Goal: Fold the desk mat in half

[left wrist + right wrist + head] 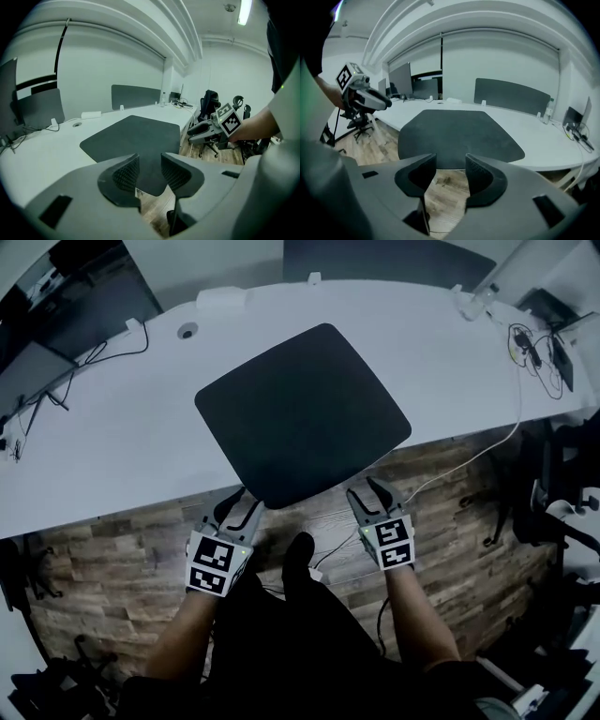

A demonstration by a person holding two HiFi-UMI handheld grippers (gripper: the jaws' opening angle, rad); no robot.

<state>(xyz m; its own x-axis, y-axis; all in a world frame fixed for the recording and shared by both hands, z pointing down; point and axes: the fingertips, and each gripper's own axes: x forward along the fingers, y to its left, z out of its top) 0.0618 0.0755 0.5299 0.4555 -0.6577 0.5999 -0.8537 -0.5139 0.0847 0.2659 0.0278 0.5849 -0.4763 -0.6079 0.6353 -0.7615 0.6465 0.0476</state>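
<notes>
Nearest the head camera, two forearms are seen reaching forward, each carrying a gripper with a marker cube (211,566) on its back. Both tools are held over the wooden floor (450,521), just off the near edge of the white desk (122,427).

The left gripper (240,505) is shown with its jaws partly apart, and nothing is held between its pads (126,173). In its own view the near corner of the desk mat (300,413) is framed in the gap between the jaws but lies just beyond them, and no contact is seen. The right gripper (370,495) is also shown with its jaws apart, somewhat wider, and nothing is gripped. Floor is seen between its pads (480,176), with the mat's near edge just past them.

The dark mat is laid flat and unfolded in the middle of the desk, turned askew to the desk edge. Its near corner is seen to jut out past the near edge of the desk, over the floor, between the two grippers.

At the far right of the desk, a tangle of cables (534,348) is seen, and one white cable (469,465) is hung down over the near edge towards the floor. A grey partition panel (136,96) is stood along the far side of the desk.
</notes>
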